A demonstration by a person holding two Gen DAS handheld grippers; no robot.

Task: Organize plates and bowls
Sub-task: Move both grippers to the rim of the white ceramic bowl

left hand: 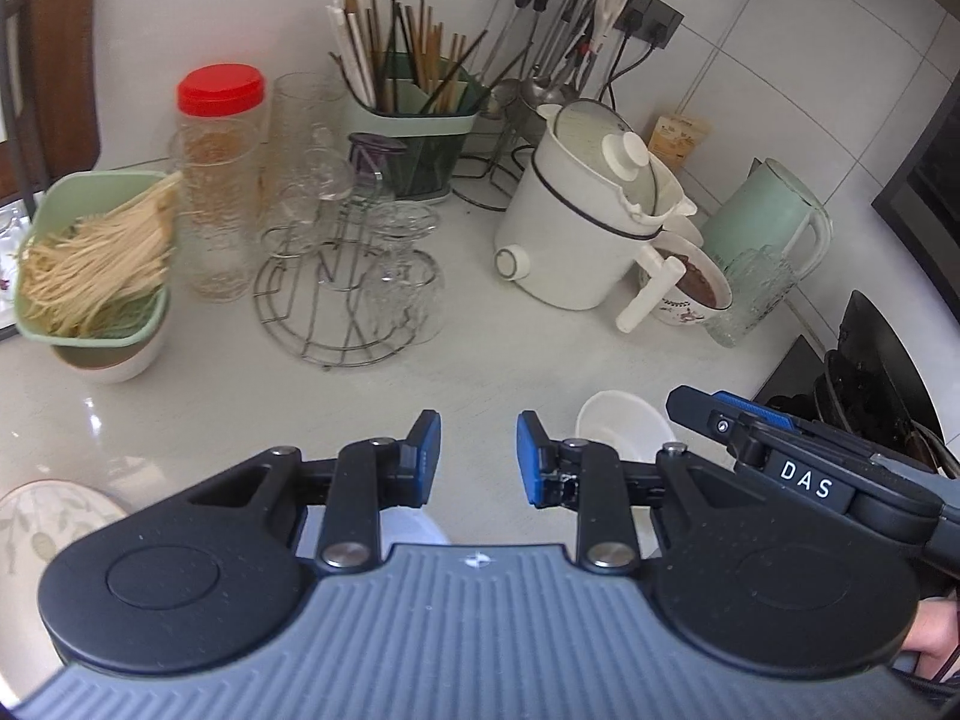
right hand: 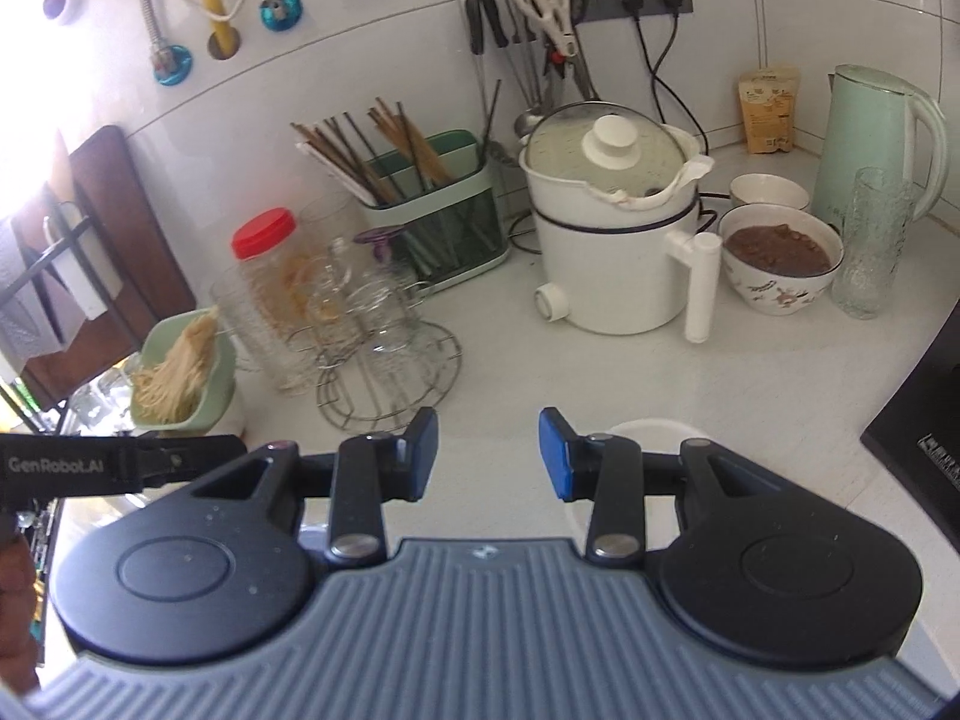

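My left gripper (left hand: 479, 457) is open and empty above the white counter. A small white bowl (left hand: 621, 425) sits just right of it, partly behind its right finger. A leaf-patterned plate (left hand: 42, 525) lies at the lower left. My right gripper (right hand: 487, 455) is open and empty; the white bowl's rim (right hand: 654, 427) shows behind its right finger. In the left wrist view the right gripper (left hand: 750, 426) hovers beside the bowl. A patterned bowl of brown food (right hand: 780, 261) and a white bowl (right hand: 769, 189) stand by the cooker.
A white electric cooker (right hand: 618, 240), a green kettle (right hand: 870, 138), a tall glass (right hand: 870, 240), a wire rack of glasses (left hand: 354, 276), a red-lidded jar (left hand: 219, 180), a chopstick holder (left hand: 414, 120) and a green basket of noodles (left hand: 96, 258) on stacked bowls crowd the back. A black stove (right hand: 924, 420) is at right.
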